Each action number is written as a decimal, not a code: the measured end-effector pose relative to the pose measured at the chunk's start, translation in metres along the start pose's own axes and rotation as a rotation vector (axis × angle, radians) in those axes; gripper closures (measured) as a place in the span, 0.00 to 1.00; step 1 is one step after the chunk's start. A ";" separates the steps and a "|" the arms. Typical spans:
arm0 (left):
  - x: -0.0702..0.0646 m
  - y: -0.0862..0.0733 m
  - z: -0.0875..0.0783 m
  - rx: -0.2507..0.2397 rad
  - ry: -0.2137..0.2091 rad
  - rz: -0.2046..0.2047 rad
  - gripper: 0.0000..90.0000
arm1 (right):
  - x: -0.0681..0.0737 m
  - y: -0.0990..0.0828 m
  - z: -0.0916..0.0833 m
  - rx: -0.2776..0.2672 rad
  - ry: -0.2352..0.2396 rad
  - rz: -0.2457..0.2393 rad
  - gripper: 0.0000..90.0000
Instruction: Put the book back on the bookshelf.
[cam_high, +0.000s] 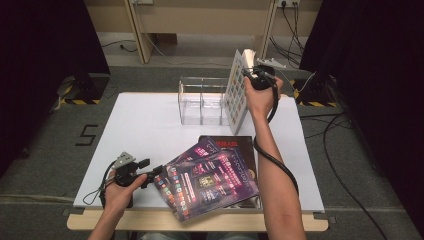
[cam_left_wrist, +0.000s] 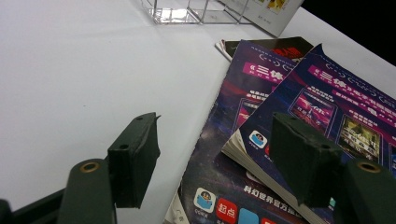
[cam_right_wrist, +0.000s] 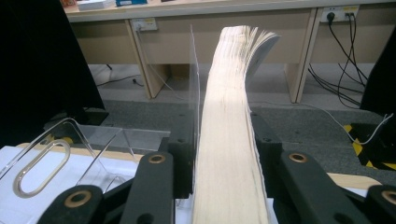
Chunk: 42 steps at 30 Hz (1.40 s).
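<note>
The right hand-held gripper (cam_high: 253, 75) stands a floppy magazine (cam_high: 236, 91) upright at the clear rack (cam_high: 201, 100), far right on the table (cam_high: 135, 135), jaws around its edge, best gripped near the spine; the left hand-held gripper (cam_high: 150, 175) gapes empty by the near magazines (cam_high: 212, 180).

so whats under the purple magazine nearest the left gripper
A second purple magazine lies under the top magazine, with a dark one beneath at the far end. How much more is stacked there is hidden.
</note>
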<state>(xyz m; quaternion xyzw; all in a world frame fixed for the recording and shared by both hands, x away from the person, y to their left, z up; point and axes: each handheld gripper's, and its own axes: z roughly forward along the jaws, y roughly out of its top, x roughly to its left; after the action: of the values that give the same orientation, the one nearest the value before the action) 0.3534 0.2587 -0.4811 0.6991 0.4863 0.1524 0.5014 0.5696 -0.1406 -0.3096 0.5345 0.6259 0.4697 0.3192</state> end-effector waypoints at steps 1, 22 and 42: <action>0.000 0.000 0.000 0.000 0.000 0.000 0.36 | 0.000 0.000 0.000 0.002 0.000 -0.001 0.75; -0.002 0.001 -0.001 -0.002 0.002 0.006 0.36 | -0.003 -0.003 -0.008 0.029 0.020 -0.016 0.66; -0.004 0.001 0.001 0.002 0.008 0.027 0.36 | 0.000 -0.010 -0.020 0.056 0.049 -0.036 0.59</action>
<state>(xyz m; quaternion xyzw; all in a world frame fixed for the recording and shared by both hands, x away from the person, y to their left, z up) 0.3524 0.2546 -0.4793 0.7055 0.4789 0.1614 0.4969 0.5480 -0.1453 -0.3122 0.5202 0.6559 0.4591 0.2974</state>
